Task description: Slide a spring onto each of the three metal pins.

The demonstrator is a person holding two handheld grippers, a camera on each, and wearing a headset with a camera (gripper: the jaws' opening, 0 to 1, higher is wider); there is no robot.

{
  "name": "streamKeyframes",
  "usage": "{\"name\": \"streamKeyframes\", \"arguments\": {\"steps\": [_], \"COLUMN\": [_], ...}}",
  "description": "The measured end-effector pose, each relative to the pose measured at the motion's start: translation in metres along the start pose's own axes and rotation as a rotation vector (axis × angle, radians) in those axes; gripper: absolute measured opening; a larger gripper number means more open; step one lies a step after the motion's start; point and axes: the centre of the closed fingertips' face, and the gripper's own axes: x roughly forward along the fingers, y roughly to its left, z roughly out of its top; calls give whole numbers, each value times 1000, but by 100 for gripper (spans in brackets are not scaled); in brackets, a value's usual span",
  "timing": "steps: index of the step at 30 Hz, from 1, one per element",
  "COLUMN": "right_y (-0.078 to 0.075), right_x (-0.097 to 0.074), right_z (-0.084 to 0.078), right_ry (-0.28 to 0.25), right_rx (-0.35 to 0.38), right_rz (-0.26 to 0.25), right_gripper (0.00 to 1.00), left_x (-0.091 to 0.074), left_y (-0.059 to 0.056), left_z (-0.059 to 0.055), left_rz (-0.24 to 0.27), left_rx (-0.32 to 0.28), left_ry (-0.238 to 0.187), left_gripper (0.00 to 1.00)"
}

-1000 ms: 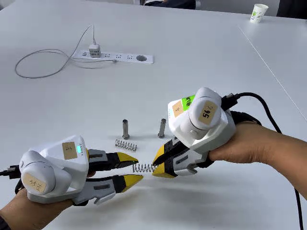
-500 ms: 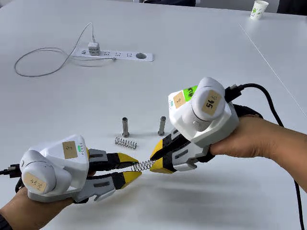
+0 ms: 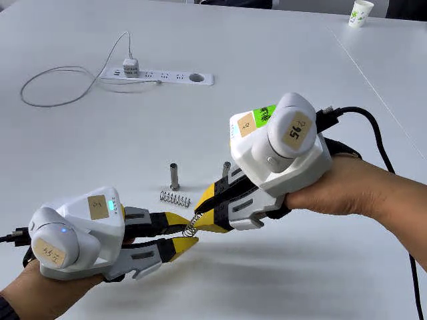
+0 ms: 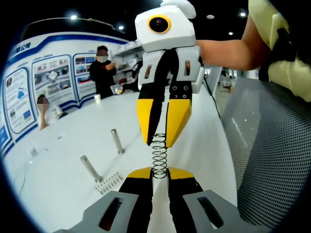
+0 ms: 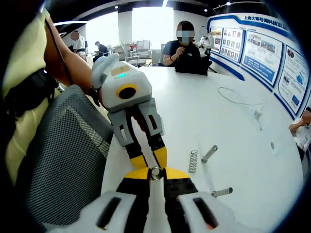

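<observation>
In the head view, the right gripper (image 3: 200,212) sits at 3 o'clock with its jaws pinched shut on one end of a spring (image 3: 191,226). The spring is held clear of the surface (image 3: 280,67) and slants down toward 7 o'clock into the left gripper (image 3: 181,233). The left jaws stand a little apart around the spring's free end, and I cannot tell whether they press on it. A spare spring (image 3: 175,198) lies flat at 12 o'clock from the left jaws. Just beyond it a first pin (image 3: 175,177) stands upright, and a second pin (image 3: 226,168) stands at 3 o'clock from the first, its foot hidden behind the right gripper. In the left gripper view, the spring runs straight up from the yellow tips at 6 o'clock to the other gripper's tips at the centre, with the two pins and the spare spring at 8 o'clock. In the right gripper view, the spring shows end-on as a small metal ring between the tips at 6 o'clock. I take this for a hand-over or re-grip, with no spring on a pin yet. The next move calls for a firm hold that leaves the coil's mouth clear, then lining it up over a pin top. I count two pins, and the pinched coil ends are buried in the jaws.
</observation>
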Motion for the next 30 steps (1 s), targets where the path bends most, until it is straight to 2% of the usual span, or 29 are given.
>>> {"name": "streamKeyframes", "arguments": {"steps": [11, 22, 30], "right_y": [-1, -3, -7], "right_x": [5, 5, 2], "right_z": [12, 12, 8], "right_ry": [-35, -40, -27], "right_rx": [-12, -9, -1], "right_rz": [-11, -19, -32], "right_gripper": [11, 11, 11], "left_x": [1, 1, 0], "left_y": [1, 2, 5], "left_z": [4, 4, 5], "left_rz": [5, 4, 15], "left_rx": [-24, -40, -77], "left_ry": [-21, -28, -40], "left_gripper": [11, 12, 19]}}
